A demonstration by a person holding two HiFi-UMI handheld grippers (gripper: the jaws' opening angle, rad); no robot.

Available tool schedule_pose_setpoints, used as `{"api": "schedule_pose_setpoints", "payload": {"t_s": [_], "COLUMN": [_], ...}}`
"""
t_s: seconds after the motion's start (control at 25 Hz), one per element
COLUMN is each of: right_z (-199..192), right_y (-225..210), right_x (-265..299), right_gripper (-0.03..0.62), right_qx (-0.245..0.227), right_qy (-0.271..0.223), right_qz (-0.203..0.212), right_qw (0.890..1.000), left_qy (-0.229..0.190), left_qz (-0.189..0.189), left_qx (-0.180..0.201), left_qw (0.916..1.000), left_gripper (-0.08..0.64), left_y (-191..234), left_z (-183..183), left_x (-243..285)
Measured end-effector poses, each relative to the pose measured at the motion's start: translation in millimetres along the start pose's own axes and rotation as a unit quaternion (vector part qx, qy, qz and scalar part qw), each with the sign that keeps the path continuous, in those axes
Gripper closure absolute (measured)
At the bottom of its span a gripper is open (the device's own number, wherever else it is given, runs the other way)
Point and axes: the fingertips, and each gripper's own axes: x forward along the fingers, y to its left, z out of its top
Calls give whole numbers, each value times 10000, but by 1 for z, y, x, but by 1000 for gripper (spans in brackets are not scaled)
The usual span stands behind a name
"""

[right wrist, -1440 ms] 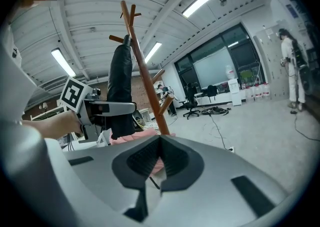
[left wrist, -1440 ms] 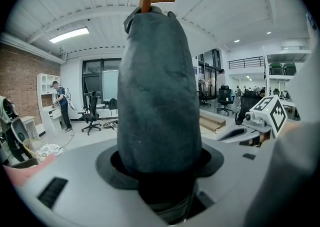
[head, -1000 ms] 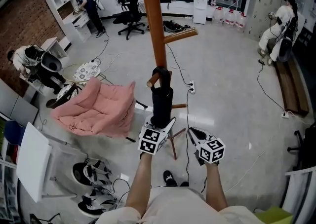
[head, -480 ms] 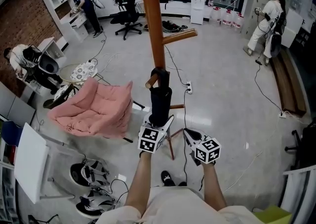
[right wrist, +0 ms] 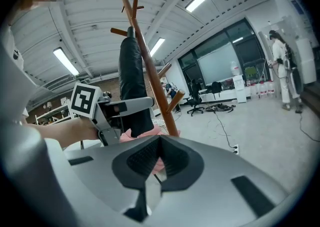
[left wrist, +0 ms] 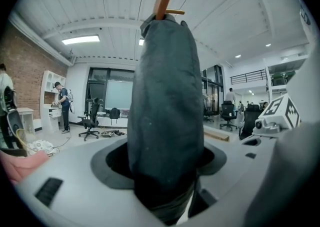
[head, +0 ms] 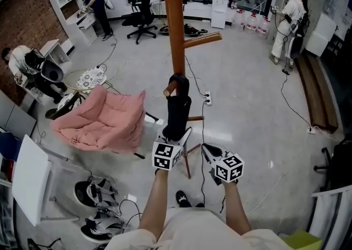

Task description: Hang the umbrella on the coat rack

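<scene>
Umbrella, head view: the folded black umbrella (head: 179, 108) hangs upright against the post of the wooden coat rack (head: 175, 23). Its upper end sits over a short peg (head: 169, 90) low on that post.
Left gripper, head view: the left gripper (head: 177, 136) is at the umbrella's lower end, with one jaw on each side of it.
Right gripper, head view: the right gripper (head: 209, 151) is just beside the left one and apart from the umbrella.
Floor, head view: a pink cushion (head: 99, 122) lies to the left of the rack's base.
Jaws, left gripper view: the jaws stand wide and have just been opening. The umbrella's dark fabric fills the gap between them. The grip looks released, though the fabric hides whether a pad brushes it.
Rack, left gripper view: the rack's top pegs show just above the umbrella's tip.
Jaws, right gripper view: the jaws are clenched together with nothing between them.
Surroundings, right gripper view: the left gripper, the umbrella and the rack post stand ahead to the left. A person (right wrist: 280, 66) stands far off at the right.
</scene>
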Motion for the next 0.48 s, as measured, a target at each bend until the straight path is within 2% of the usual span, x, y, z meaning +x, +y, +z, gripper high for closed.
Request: {"api": "schedule_pose_setpoints", "payload": {"t_s": [0.48], "right_z": [-1], "right_y": [12], "right_x": [4], "right_gripper": [588], "right_qx": [-26], "right_qy": [50], "right_qz": [149], "right_qw": [9999], "left_qy": [271], "left_qz": [187], "left_qx": [-107], "left_qw": [9994], "left_gripper": [247], "left_y": [3], "left_z": [-8], "left_x": [-25]}}
